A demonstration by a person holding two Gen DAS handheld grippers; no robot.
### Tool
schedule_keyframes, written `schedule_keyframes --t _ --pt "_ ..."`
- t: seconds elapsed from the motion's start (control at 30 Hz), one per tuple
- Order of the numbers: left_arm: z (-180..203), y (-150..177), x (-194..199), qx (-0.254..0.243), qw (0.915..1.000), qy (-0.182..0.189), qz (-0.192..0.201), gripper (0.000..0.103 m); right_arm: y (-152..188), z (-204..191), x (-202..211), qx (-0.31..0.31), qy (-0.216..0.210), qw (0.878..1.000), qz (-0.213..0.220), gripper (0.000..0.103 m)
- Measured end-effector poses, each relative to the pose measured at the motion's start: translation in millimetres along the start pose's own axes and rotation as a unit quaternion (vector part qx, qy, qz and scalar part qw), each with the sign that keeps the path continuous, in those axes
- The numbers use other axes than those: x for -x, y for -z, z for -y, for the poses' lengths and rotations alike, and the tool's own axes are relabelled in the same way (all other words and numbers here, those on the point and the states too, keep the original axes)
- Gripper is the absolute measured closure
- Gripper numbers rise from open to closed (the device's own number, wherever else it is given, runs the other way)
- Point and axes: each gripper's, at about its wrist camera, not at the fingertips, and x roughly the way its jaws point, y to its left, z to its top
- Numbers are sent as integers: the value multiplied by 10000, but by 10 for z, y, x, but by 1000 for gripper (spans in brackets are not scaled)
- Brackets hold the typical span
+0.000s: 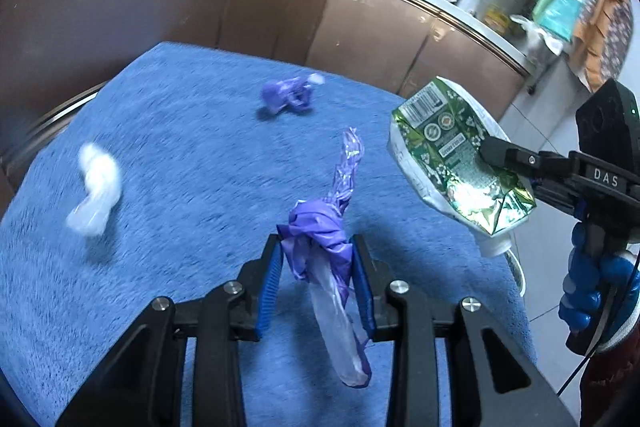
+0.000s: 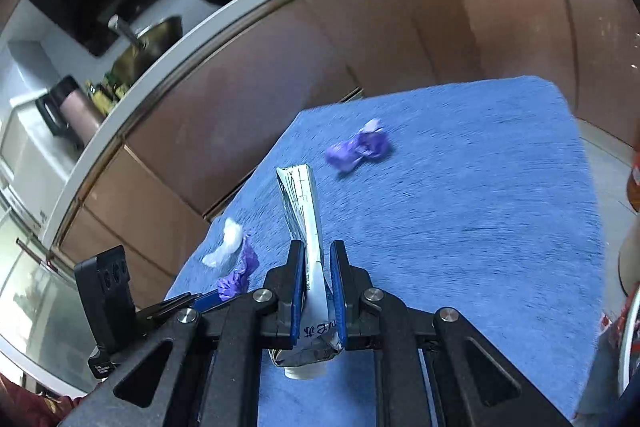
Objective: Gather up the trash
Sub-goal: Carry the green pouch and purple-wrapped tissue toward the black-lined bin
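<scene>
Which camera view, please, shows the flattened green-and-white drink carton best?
The left wrist view: the flattened green-and-white drink carton faces it broadside, barcode and print visible, pinched by the right gripper. The right wrist view shows only its thin white edge.

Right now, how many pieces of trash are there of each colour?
Purple: 2, the purple plastic wad in the left tongs and the purple wrapper on the blue cloth.
White: 1, the white tissue.
Green: 1, the green pouch in the right tongs.
Total: 4
</scene>
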Motion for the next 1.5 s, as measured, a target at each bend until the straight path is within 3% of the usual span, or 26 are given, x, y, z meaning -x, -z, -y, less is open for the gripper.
schedule_keyframes --t 0.63,1.0,1.13,1.2,1.33,1.5 --pt "1072 -229 -219 -1271 9918 159 -53 71 230 709 889 -824 226 9924 889 91" --pt "1893 -429 -653 -2028 9766 680 -229 71 354 1259 1558 -1353 940 9735 1588 91" --pt "2355 -523 -897 -2310 9670 1031 -305 71 391 1490 1871 -1583 1454 9583 1883 91" --pt "2620 -573 -1041 -2464 9609 1219 -331 71 424 1586 2019 -1624 1915 9479 1962 91" --pt "3243 -646 -1431 -2692 9467 1684 -533 71 496 1810 2301 -1694 2977 9166 2062 91" --pt "3880 -621 -1953 -2910 9290 2082 -947 71 634 2186 2404 -1956 3827 8815 1956 90"
